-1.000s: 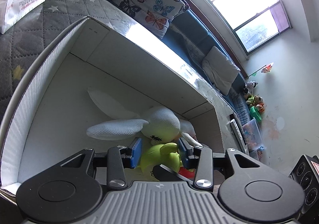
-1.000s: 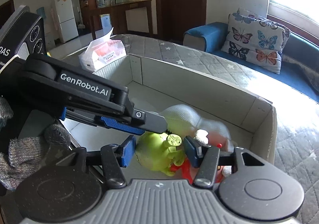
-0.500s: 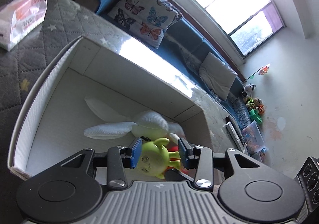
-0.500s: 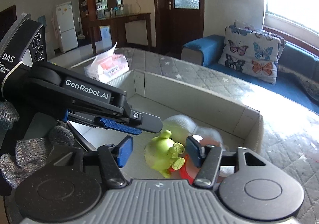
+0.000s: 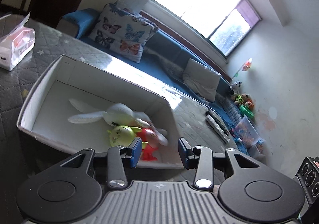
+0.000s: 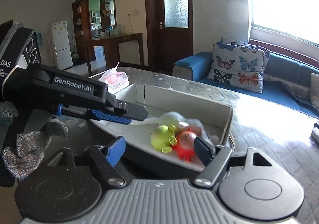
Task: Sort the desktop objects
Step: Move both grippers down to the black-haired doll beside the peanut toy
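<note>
An open white box stands on the grey quilted top. In it lie a white plush rabbit, a yellow-green toy and a red toy, close together at the right end. My left gripper is open and empty, back from the box's near corner. My right gripper holds nothing and its jaws are opening; the green toy and red toy lie beyond its pads, inside the box. The left gripper reaches over the box's left part, held by a grey-gloved hand.
A tissue pack lies on the quilted top left of the box. A blue sofa with a butterfly cushion runs behind. Toys and a plastic bin sit on the floor at the right. The quilted top stretches right of the box.
The right gripper's jaws let go of the green toy, which now lies in the box beside the red one. Both grippers have drawn back and risen away from the box.
</note>
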